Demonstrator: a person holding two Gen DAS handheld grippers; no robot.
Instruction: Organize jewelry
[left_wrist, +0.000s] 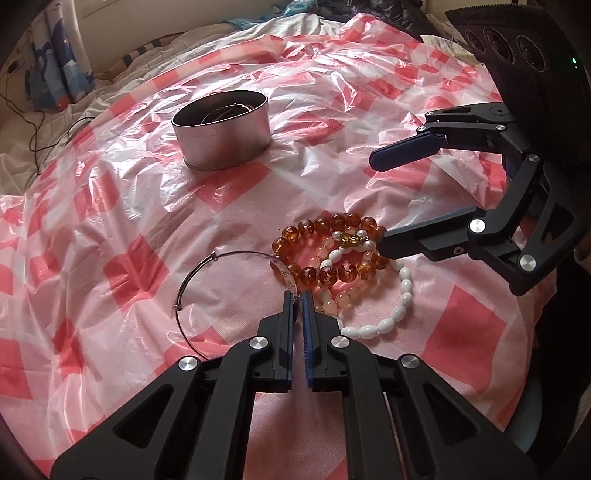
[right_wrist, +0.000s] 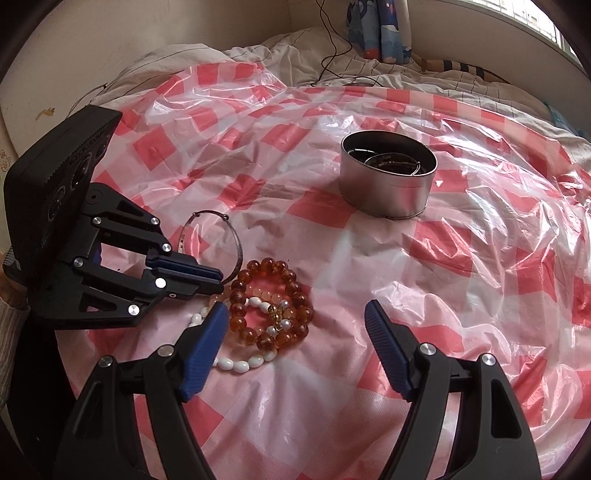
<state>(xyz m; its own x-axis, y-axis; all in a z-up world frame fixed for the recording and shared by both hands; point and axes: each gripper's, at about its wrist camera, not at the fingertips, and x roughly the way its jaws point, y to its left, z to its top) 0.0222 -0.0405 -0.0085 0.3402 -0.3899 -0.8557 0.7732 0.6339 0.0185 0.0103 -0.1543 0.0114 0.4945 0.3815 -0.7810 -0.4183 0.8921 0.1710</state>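
Left gripper (left_wrist: 297, 301) pinched narrow on the flat band of the silver bangle (left_wrist: 207, 295), at the near right part of its hoop. Right gripper (right_wrist: 295, 314) spread wide, holding nothing, one fingertip just beside the amber bead bracelet (left_wrist: 328, 251). Tangled together under it: white bead bracelet (left_wrist: 388, 314) and pale pink beads (left_wrist: 334, 304). Bangle tilted, rest of hoop reaching left and far from the tongs. Round metal tin (left_wrist: 223, 129), with some thin rings already inside, well apart, far and slightly left of the left gripper; likely goal of the carry, and left hand the nearer one. Underneath, crinkled pink checked plastic sheet (left_wrist: 110, 240) over a bed; beyond, white bedding (right_wrist: 258, 55), a dark cable (right_wrist: 332, 44), a window at far right.
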